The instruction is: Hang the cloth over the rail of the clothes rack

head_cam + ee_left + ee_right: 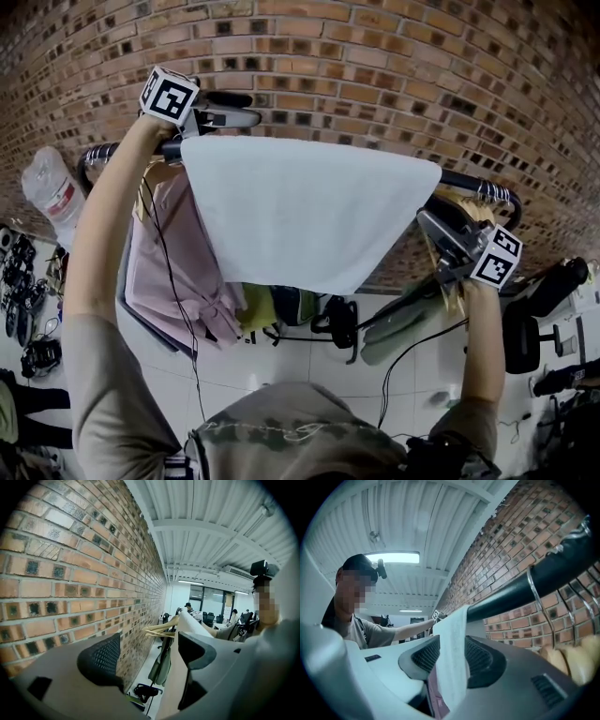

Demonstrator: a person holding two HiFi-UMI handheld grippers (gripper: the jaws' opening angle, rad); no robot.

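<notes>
Head view is looking steeply down past the person's grey shirt [291, 436], with both arms reaching up and forward so the grippers can work at rail height. On the right, the right gripper [433, 232] is pointing in at the right hanging edge of the cloth [309, 211]. Right gripper view is showing its jaws standing partly apart with that edge running down between the pads, flanked closely but not visibly pinched, probably to tug the drape straight. On the left, the left gripper [246, 110] is hovering just above the rail [469, 181] beside the cloth's top left corner. Its jaws are spread wide and gripping nothing, and I judge it is guarding against a slip. The white cloth is lying over the black rail, covering its middle stretch and hanging down the near side, so the hanging looks nearly finished. A pink garment [173, 253] is hanging toward the rail's left end and wooden hangers [472, 208] are crowding the right end, which is likely why the cloth is sitting between them. Farthest back, the brick wall [375, 66] is running behind the rack.
</notes>
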